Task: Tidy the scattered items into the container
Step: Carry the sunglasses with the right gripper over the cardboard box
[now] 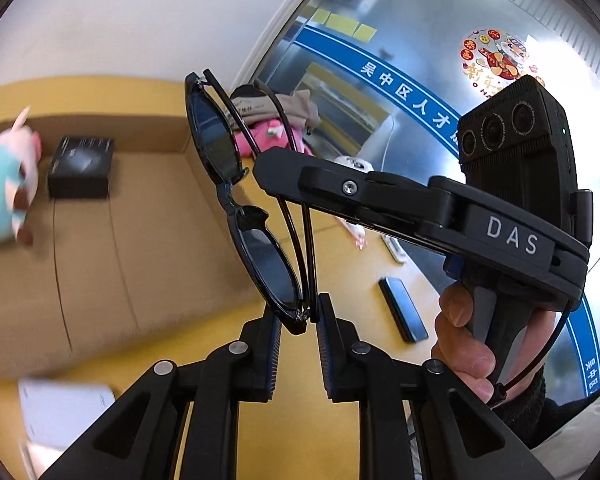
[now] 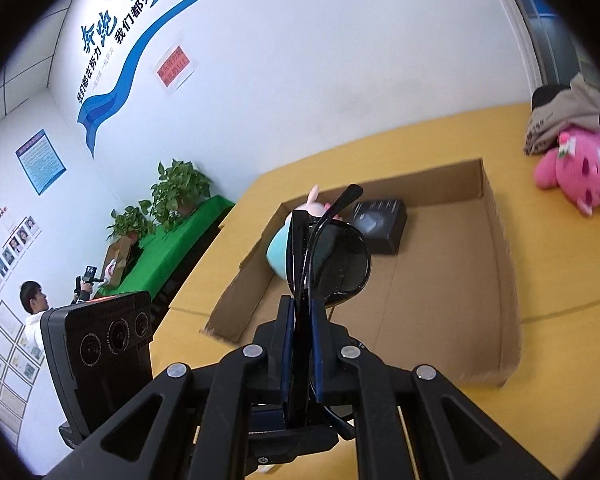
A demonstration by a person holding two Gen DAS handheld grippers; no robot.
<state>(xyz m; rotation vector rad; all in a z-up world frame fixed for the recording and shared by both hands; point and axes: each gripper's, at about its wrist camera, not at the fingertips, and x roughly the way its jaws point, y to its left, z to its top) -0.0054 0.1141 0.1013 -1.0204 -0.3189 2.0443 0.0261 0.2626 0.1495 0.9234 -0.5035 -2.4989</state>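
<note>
I hold the sunglasses up over the cardboard box, my left gripper pinching one end and my right gripper pinching the folded arms, so pulling apart could snap or drop them.

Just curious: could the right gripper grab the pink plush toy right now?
Probably not: the right gripper is shut on the sunglasses, so its jaws are full. The pink plush toy itself lies uncovered on the table.
</note>
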